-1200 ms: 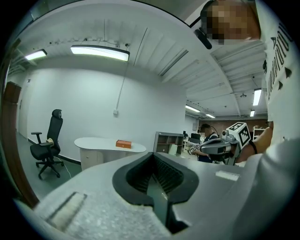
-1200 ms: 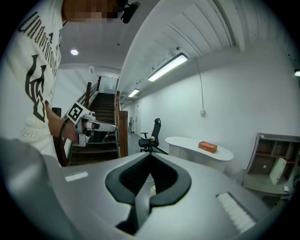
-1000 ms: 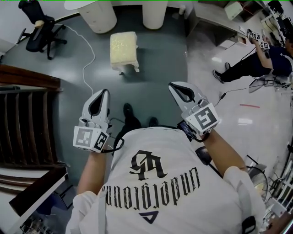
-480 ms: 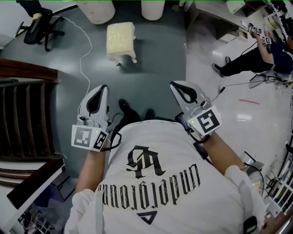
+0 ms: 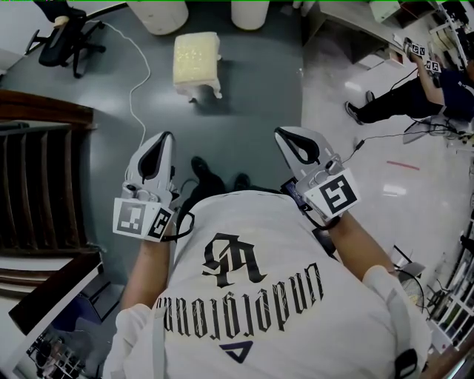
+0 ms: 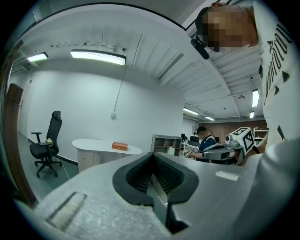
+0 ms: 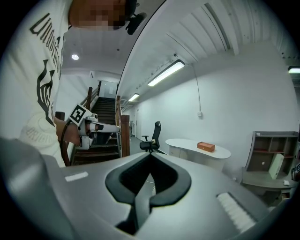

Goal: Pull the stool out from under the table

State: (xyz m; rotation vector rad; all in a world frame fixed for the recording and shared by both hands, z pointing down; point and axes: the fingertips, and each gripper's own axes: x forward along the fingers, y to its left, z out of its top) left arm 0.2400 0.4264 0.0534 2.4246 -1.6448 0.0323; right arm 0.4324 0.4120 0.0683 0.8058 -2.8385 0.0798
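Head view: there's one cream-cushioned stool (image 5: 197, 65) out on the green floor well ahead of you, near the white table (image 5: 159, 16). One office chair (image 5: 59, 37) and a white cable (image 5: 139, 92) are off to the left.

Left gripper view: your left gripper (image 6: 153, 161) has its jaws pressed together and empty, and there's one orange box (image 6: 120, 146) on the table.

Right gripper view: your right gripper (image 7: 149, 159) is the same, with a staircase (image 7: 101, 136) on the left.

The person holds both forearms out ahead at waist height. The left gripper (image 5: 159, 146) and right gripper (image 5: 291, 141) point forward, roughly level, well apart. The jaws of both are closed together with nothing between them.
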